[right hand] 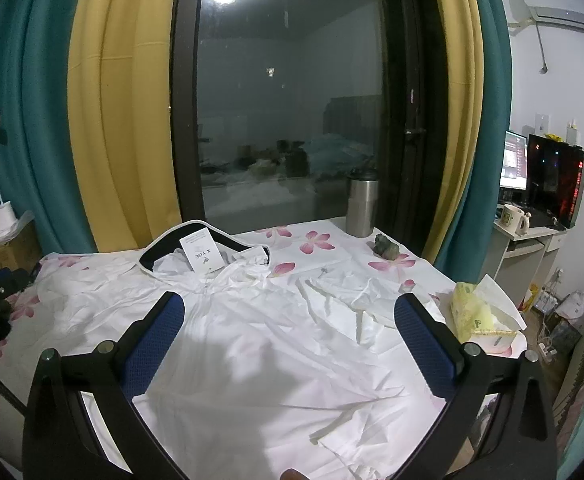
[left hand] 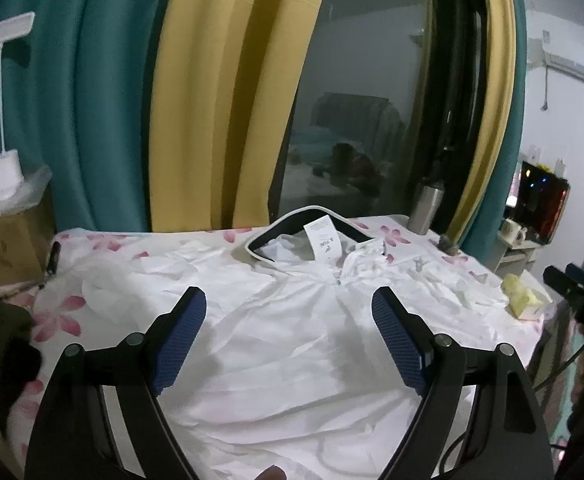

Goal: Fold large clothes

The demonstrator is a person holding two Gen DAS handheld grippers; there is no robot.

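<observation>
Here the white shirt point(left hand: 292, 340) lies spread face-up on the flowered bench point(right hand: 316, 240), collar toward the window, so both the left tongs point(left hand: 288, 320) and right tongs point(right hand: 288, 332) hover wide apart and empty, probably choosing edges to grip.

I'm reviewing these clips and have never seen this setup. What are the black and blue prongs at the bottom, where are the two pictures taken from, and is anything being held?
No robot here: a person holds a two-fingered tool in each hand, each with a camera looking along its fingers. One picture is from the left tool, the other from the right tool. Both are open and hold nothing. Below them a white shirt lies spread, unfolded, on a flowered cloth. A steel cup and tissue pack sit nearby.
</observation>
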